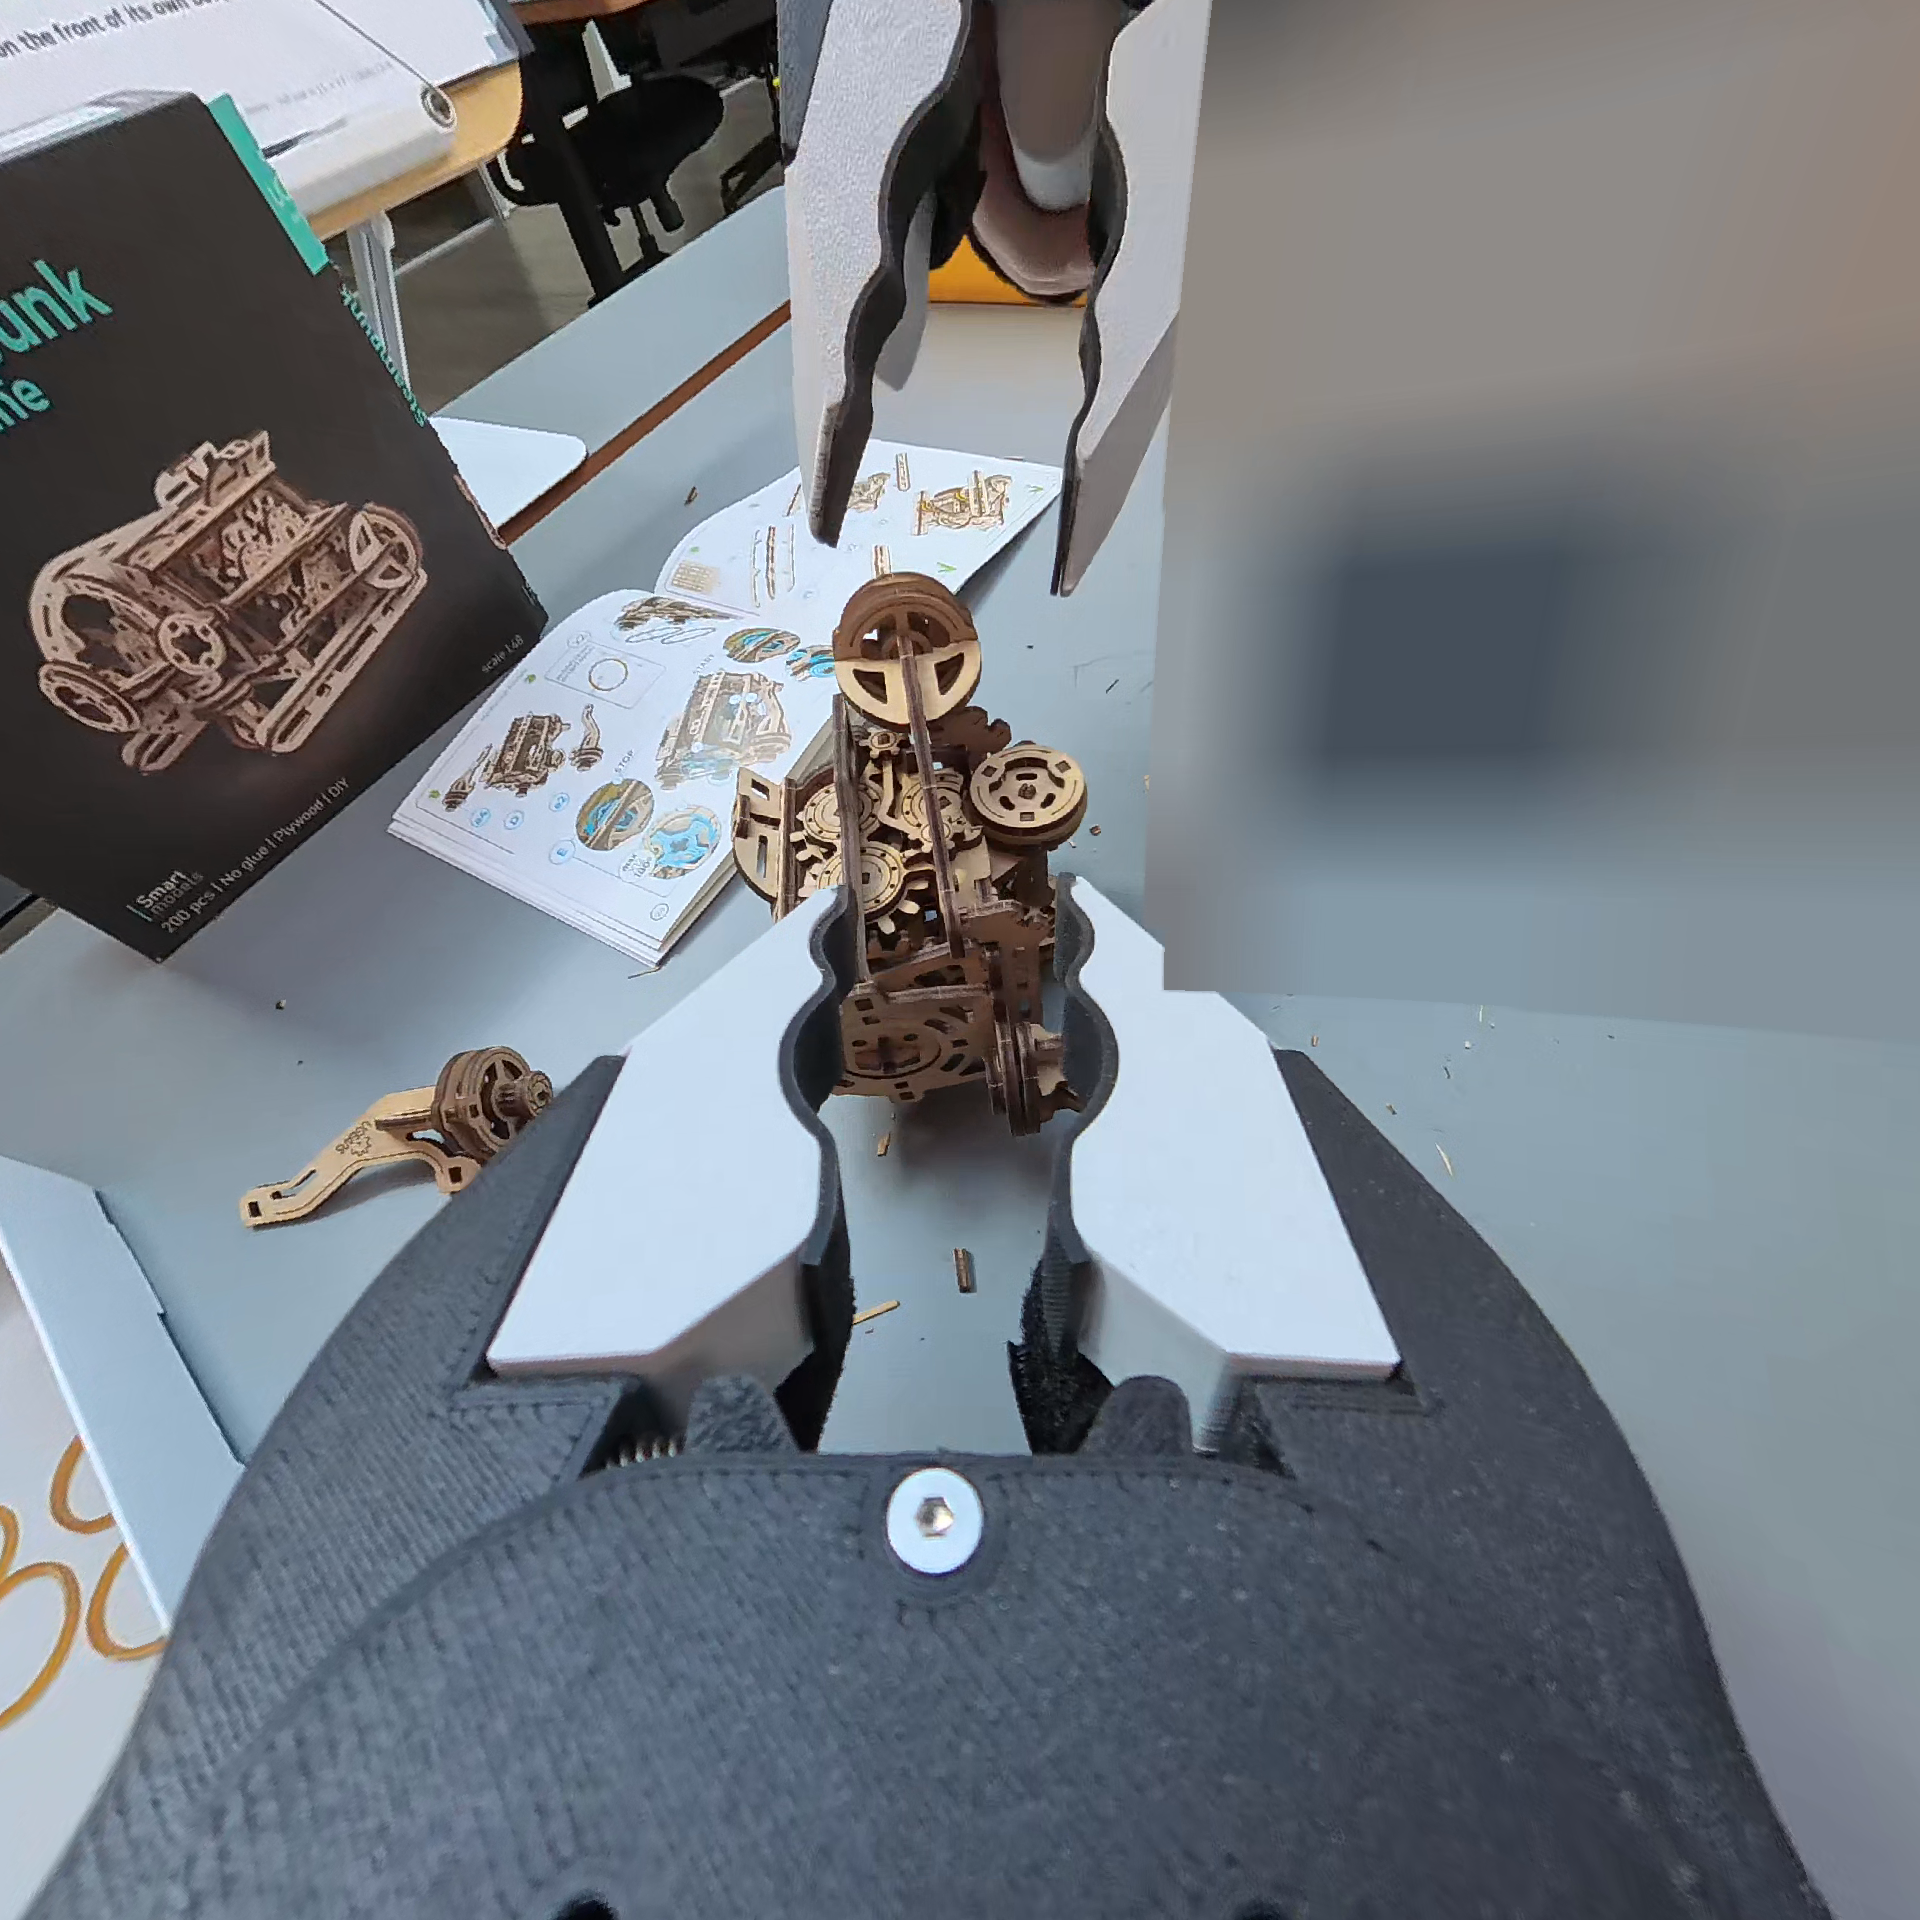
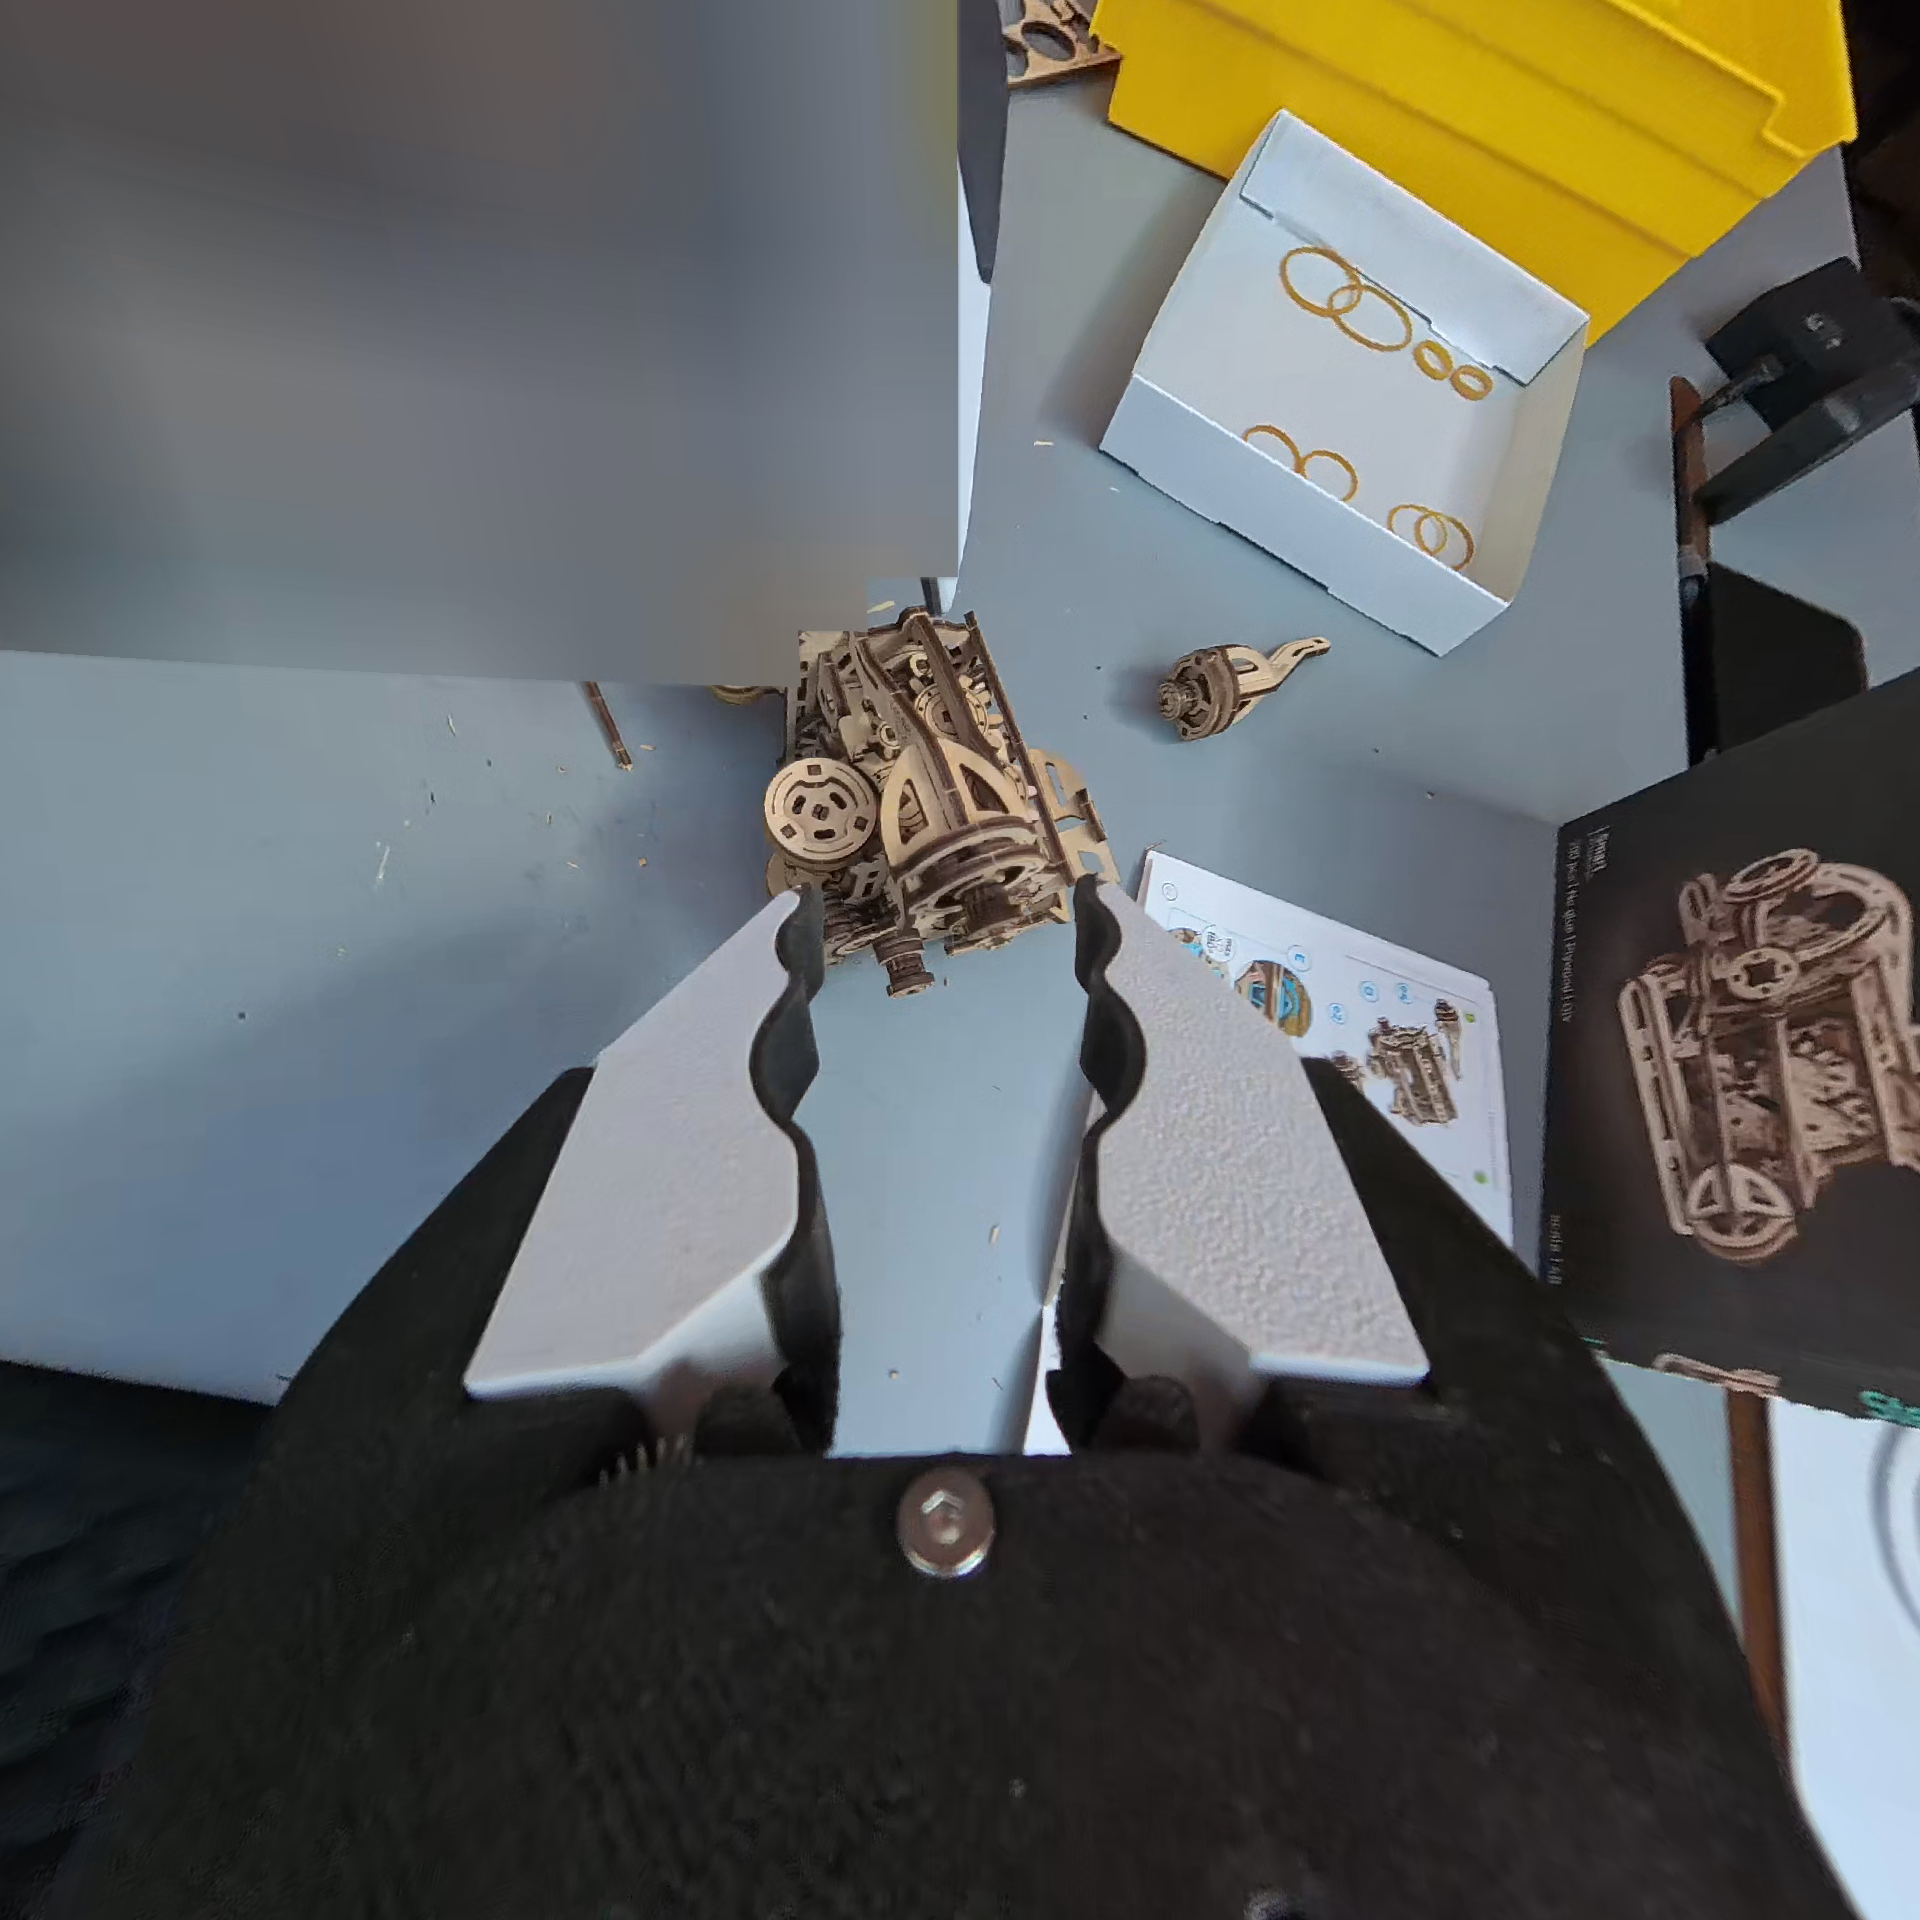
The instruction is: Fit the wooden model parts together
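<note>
My left hand-held gripper (image 1: 948, 935) is part-open, straddling the near end of the wooden model (image 1: 925, 873). A gap shows at the right pad; I can't tell at the left pad, so not a grip. My right hand-held gripper (image 2: 943, 906) is spread wide, tips above the model's wheel end and clear of it, nothing between the pads. The model stands on the grey table (image 1: 1558, 1195), tilted, spoked wheel on top. A loose wooden wheel-and-arm part (image 1: 416, 1127) lies well apart to the left. An open instruction booklet (image 1: 623, 790) lies just behind the model, the dark kit box (image 1: 208, 499) past it. A white tray (image 2: 1351, 395) with rubber bands and a yellow bin (image 2: 1507, 94) sit farther off. Wood splinters are scattered over the table.
</note>
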